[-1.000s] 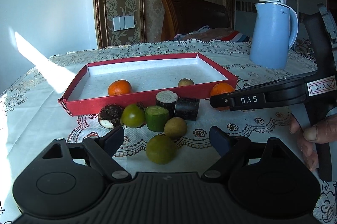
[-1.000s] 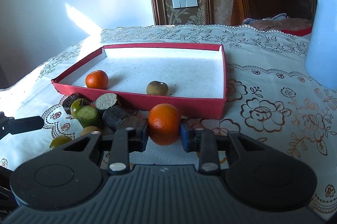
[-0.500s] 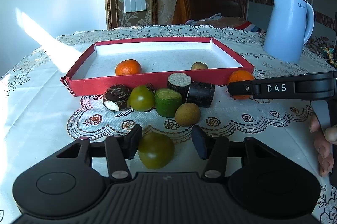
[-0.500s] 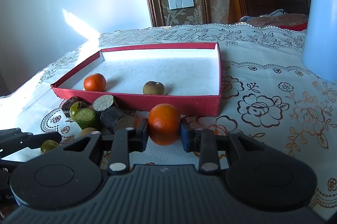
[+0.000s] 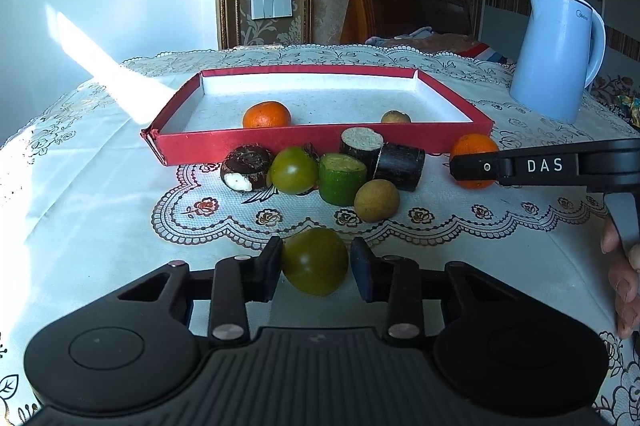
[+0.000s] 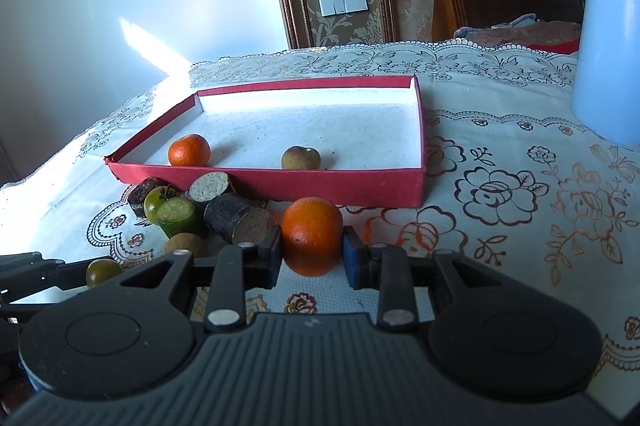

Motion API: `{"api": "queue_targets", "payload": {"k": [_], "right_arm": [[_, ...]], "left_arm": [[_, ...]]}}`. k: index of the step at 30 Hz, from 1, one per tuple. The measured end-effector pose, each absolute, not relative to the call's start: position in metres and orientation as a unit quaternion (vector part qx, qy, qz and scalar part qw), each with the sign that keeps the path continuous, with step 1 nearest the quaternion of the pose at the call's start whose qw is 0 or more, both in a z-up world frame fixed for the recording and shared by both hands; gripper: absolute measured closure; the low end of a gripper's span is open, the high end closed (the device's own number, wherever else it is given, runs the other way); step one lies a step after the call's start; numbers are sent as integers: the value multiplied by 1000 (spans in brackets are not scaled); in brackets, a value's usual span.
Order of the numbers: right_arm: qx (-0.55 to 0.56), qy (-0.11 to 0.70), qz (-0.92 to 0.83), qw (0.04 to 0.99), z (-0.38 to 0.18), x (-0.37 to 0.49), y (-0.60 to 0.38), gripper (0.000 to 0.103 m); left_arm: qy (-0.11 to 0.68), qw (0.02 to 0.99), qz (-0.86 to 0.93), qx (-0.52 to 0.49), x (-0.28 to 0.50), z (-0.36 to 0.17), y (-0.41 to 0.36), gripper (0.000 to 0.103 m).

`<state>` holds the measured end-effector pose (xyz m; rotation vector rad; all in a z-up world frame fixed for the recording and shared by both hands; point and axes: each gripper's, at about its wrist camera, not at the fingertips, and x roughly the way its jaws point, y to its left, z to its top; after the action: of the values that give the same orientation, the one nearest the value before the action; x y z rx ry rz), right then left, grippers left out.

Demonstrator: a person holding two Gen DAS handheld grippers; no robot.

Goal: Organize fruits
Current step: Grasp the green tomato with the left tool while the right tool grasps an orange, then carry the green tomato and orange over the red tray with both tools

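Observation:
My left gripper (image 5: 315, 268) is shut on a green tomato (image 5: 314, 261) near the table's front. My right gripper (image 6: 312, 252) is shut on an orange (image 6: 312, 241) just in front of the red tray (image 6: 280, 181); the orange also shows in the left wrist view (image 5: 474, 151). The tray (image 5: 320, 141) holds an orange (image 5: 266, 114) and a small brown fruit (image 5: 395, 116). In front of it lie a second green tomato (image 5: 295, 169), a green cut piece (image 5: 341, 177), a brown round fruit (image 5: 376, 200), dark sugarcane pieces (image 5: 382, 155) and a dark taro-like piece (image 5: 246, 172).
A light blue kettle (image 5: 556, 53) stands at the back right on the lace tablecloth (image 5: 100, 185). A wooden chair (image 5: 400, 9) stands behind the table. A hand (image 5: 622, 274) holds the right gripper at the right edge.
My left gripper moved forward around the near green tomato and shut on it. My right gripper stayed shut on the orange and lifted slightly.

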<state>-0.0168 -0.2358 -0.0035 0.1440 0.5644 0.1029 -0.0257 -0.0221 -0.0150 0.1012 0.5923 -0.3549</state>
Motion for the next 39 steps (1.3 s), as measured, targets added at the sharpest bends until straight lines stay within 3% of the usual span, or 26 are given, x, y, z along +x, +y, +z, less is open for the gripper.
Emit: {"api": "queue_targets", "payload": {"k": [39], "right_arm": [[52,273,-12,961,3,-40,-184,73]], "left_arm": [[263,960,-87,27,-5,5,-44,71]]}}
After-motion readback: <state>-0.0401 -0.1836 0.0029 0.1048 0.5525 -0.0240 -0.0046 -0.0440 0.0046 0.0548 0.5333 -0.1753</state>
